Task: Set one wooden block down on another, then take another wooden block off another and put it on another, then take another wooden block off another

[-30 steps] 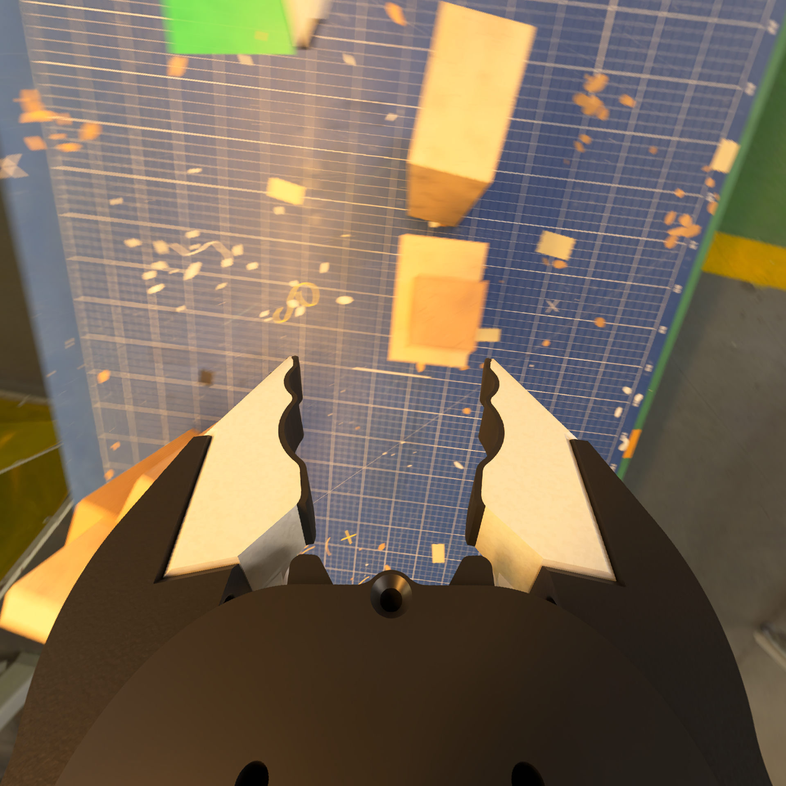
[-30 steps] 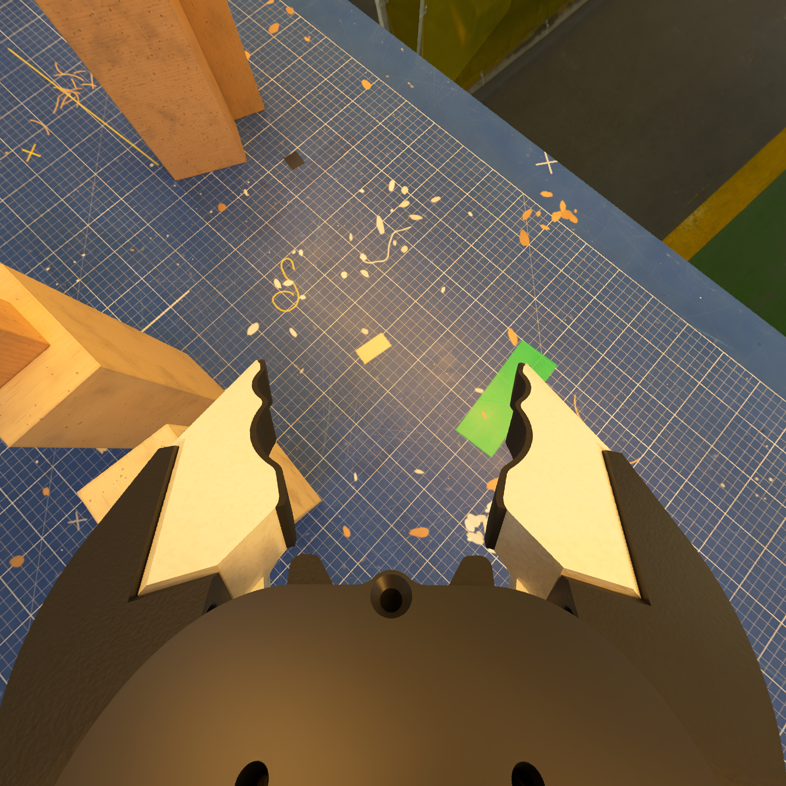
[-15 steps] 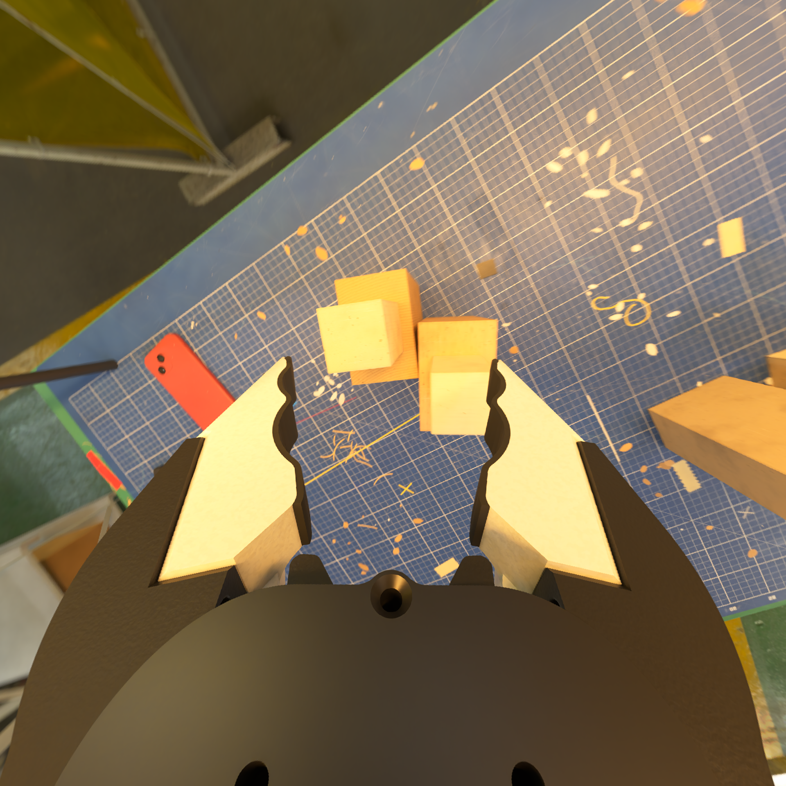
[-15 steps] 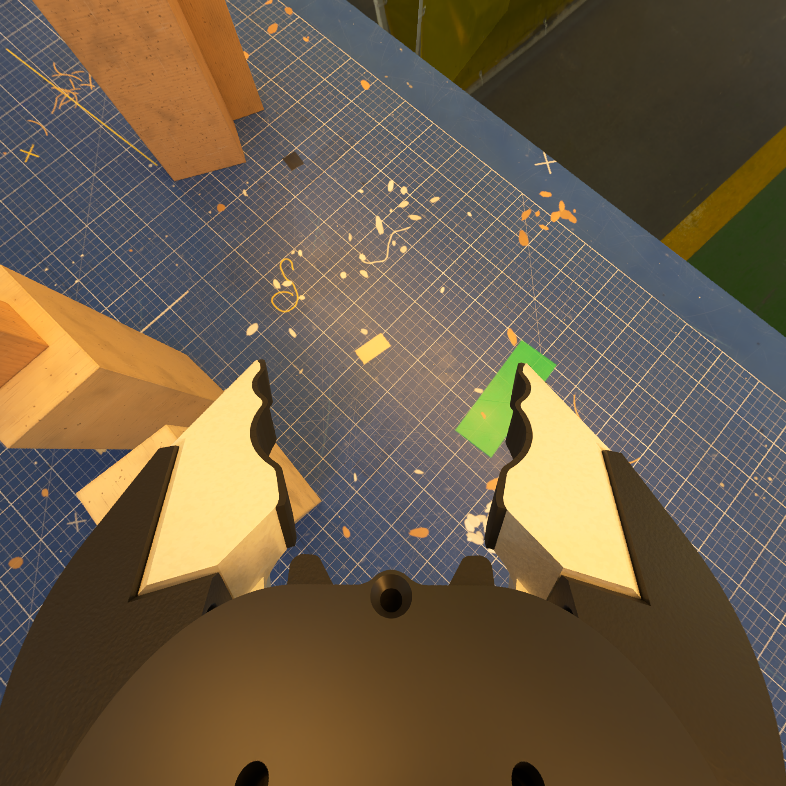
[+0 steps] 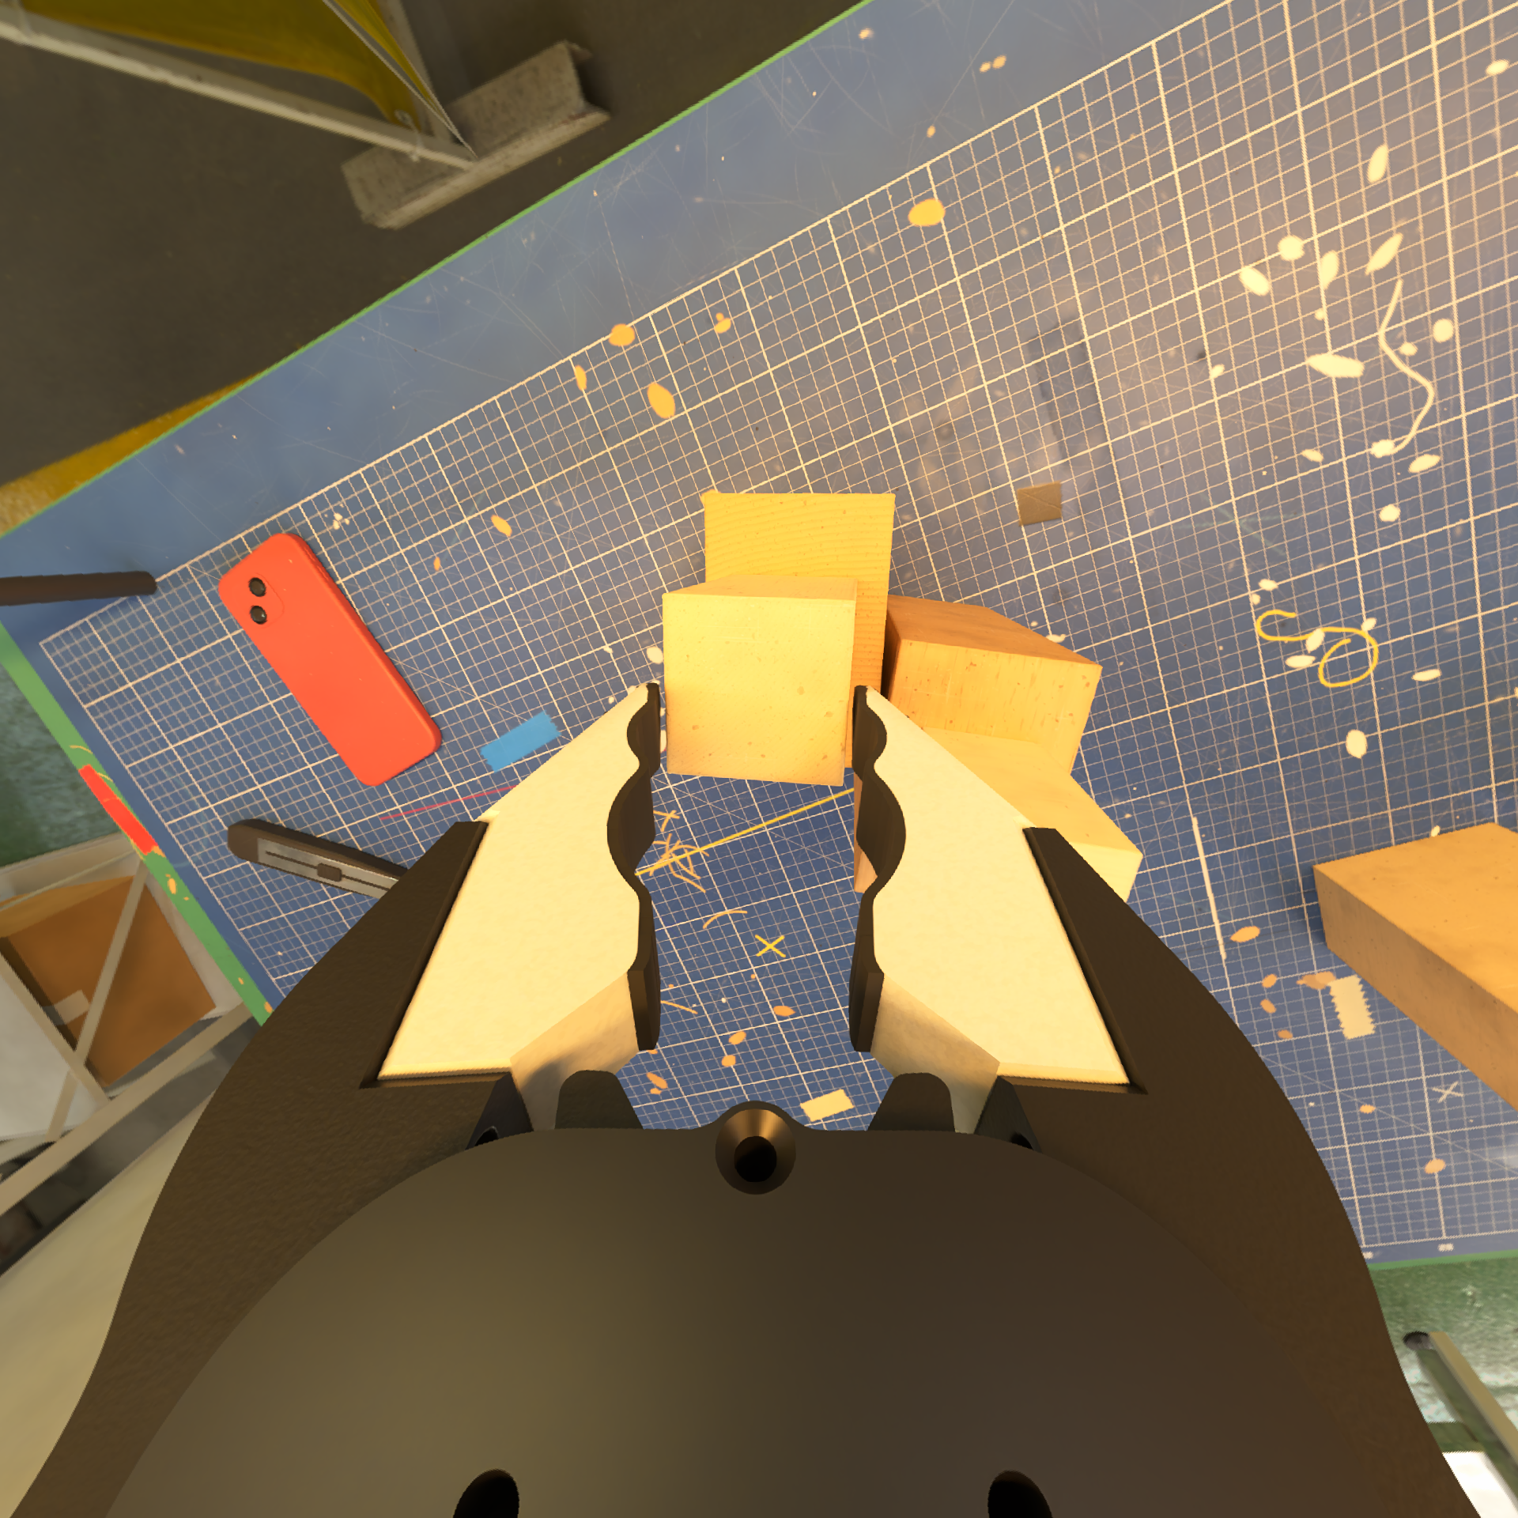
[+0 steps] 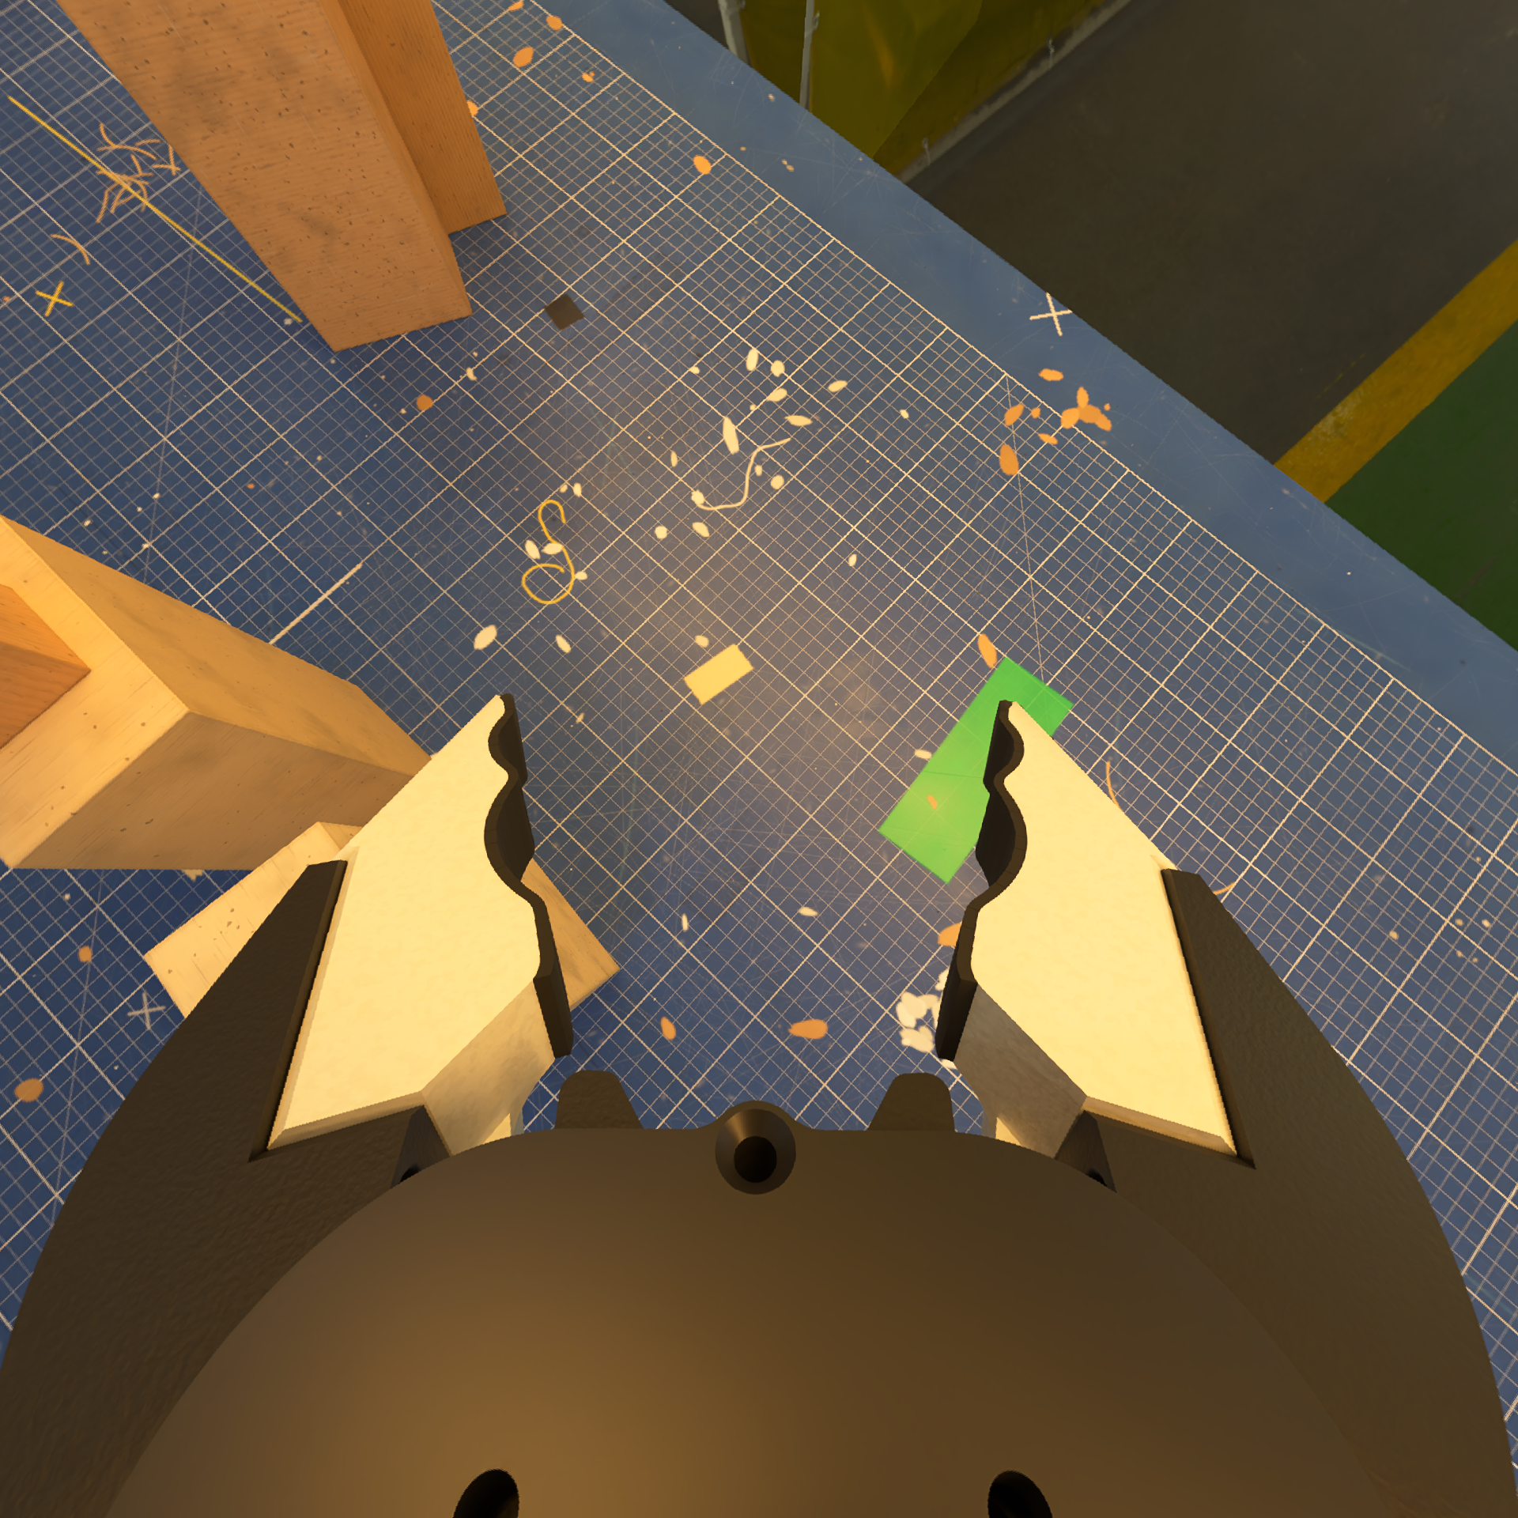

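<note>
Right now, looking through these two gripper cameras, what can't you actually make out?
- Left wrist view: whether the left gripper touches the pale wooden cube; its fingertips only reach the cube's edges.
- Left wrist view: the pale block is mostly hidden by the finger.
- Right wrist view: the thin pale slab is covered by the right gripper; the big block is cut off by the frame edge.

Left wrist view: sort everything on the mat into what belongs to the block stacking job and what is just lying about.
Job:
pale cube between the left gripper fingertips
darker block under it
block stack beside it
flat wooden slab

Lying about:
red phone
utility knife
blue tape scrap
wood chips
</note>
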`<move>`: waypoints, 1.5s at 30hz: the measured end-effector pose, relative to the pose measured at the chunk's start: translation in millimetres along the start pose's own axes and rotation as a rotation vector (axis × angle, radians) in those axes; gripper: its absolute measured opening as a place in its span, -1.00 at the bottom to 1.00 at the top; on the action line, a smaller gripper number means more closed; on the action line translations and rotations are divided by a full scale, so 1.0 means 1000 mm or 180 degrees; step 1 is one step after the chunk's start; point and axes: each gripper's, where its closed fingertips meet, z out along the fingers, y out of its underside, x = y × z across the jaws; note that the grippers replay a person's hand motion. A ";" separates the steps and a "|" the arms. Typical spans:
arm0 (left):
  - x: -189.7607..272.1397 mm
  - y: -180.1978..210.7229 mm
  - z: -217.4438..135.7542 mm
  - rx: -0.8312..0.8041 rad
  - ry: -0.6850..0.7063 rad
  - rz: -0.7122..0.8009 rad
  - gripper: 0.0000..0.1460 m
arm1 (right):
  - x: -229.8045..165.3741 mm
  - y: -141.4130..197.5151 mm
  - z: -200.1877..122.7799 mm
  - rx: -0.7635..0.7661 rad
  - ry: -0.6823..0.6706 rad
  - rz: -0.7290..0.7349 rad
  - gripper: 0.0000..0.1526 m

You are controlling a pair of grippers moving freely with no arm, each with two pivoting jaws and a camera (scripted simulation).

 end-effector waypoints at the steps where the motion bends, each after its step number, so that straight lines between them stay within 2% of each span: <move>1: 0.000 -0.001 -0.004 0.0004 0.0004 0.0030 -0.39 | 0.000 0.000 0.000 0.0000 0.0001 0.0001 0.47; 4: 0.006 -0.009 -0.035 0.0271 -0.0029 0.0192 -0.39 | 0.000 0.000 0.000 0.0001 0.0002 0.0004 0.47; 7: 0.033 -0.016 -0.089 0.0646 0.0029 0.0464 -0.39 | 0.000 0.000 0.000 0.0001 0.0000 0.0007 0.46; 10: 0.092 -0.017 -0.142 0.0949 0.0254 0.0886 -0.39 | 0.000 0.000 -0.001 0.0006 -0.0028 0.0022 0.46; 14: 0.213 -0.005 -0.184 0.1222 0.0781 0.1645 -0.39 | -0.001 0.008 -0.009 0.0018 -0.0078 0.0019 0.47; 16: 0.278 0.010 -0.187 0.1232 0.1036 0.2108 -0.40 | 0.000 0.020 -0.019 -0.0021 -0.0045 -0.0044 0.48; 19: 0.367 0.041 -0.173 0.1109 0.1489 0.2804 -0.40 | -0.001 0.042 -0.040 -0.0020 -0.0097 -0.0093 0.50; 22: 0.425 0.068 -0.145 0.0969 0.1605 0.3417 -0.40 | 0.004 0.063 -0.060 -0.0007 -0.0082 -0.0078 0.48; 25: 0.459 0.086 -0.119 0.0782 0.1728 0.3712 -0.40 | 0.009 0.077 -0.073 -0.0005 -0.0088 -0.0074 0.48; 32: 0.476 0.097 -0.094 0.0558 0.1611 0.3949 -0.39 | 0.010 0.080 -0.076 -0.0009 -0.0091 -0.0086 0.48; 37: 0.470 0.094 -0.097 0.0389 0.1712 0.3717 -0.38 | 0.010 0.080 -0.076 -0.0009 -0.0096 -0.0086 0.48; 38: 0.463 0.088 -0.105 0.0475 0.1682 0.3633 -0.11 | 0.010 0.080 -0.076 -0.0009 -0.0097 -0.0087 0.48; 39: 0.451 0.079 -0.114 0.0597 0.1634 0.3525 0.16 | 0.010 0.080 -0.076 -0.0008 -0.0099 -0.0087 0.48; 40: 0.432 0.069 -0.125 0.0726 0.1569 0.3372 0.22 | 0.010 0.080 -0.076 -0.0008 -0.0100 -0.0087 0.48; 42: 0.376 0.045 -0.142 0.0879 0.1312 0.2940 0.21 | 0.010 0.080 -0.076 -0.0008 -0.0094 -0.0087 0.48; 45: 0.257 0.015 -0.150 0.0902 0.0796 0.2047 0.17 | 0.011 0.080 -0.076 -0.0006 -0.0086 -0.0082 0.48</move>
